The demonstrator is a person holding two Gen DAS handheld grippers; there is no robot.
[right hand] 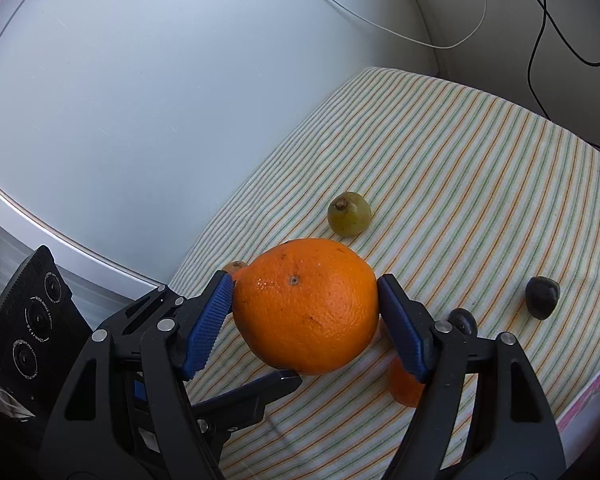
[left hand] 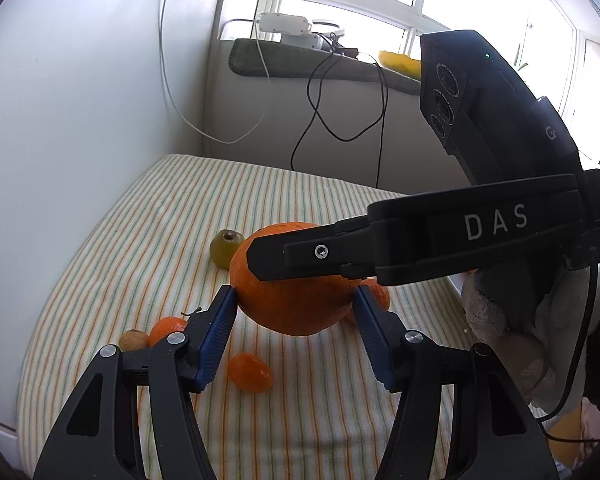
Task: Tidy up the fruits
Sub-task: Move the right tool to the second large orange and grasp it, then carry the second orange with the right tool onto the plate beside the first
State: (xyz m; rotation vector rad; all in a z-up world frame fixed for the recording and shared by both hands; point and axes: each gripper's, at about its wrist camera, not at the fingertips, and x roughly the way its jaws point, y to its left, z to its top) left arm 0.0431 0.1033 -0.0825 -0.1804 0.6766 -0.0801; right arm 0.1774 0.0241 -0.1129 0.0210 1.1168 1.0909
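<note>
Striped table (right hand: pixel 480 168), seen from both wrists. Your right gripper (right hand: pixel 306 308) grips the large orange (right hand: pixel 306 304) by its flanks, blue fingers (right hand: pixel 210 322) pressed to either side, the fruit apparently lifted clear of the cloth. Your left gripper (left hand: pixel 296 304) brackets the same orange from the near side; its fingers (left hand: pixel 220 336) lie at the rind, but whether they press cannot be told. The orange's long axis runs across the right fingers. Beyond lies the green fruit (right hand: pixel 349 214), with small oranges (left hand: pixel 250 372) below.
</note>
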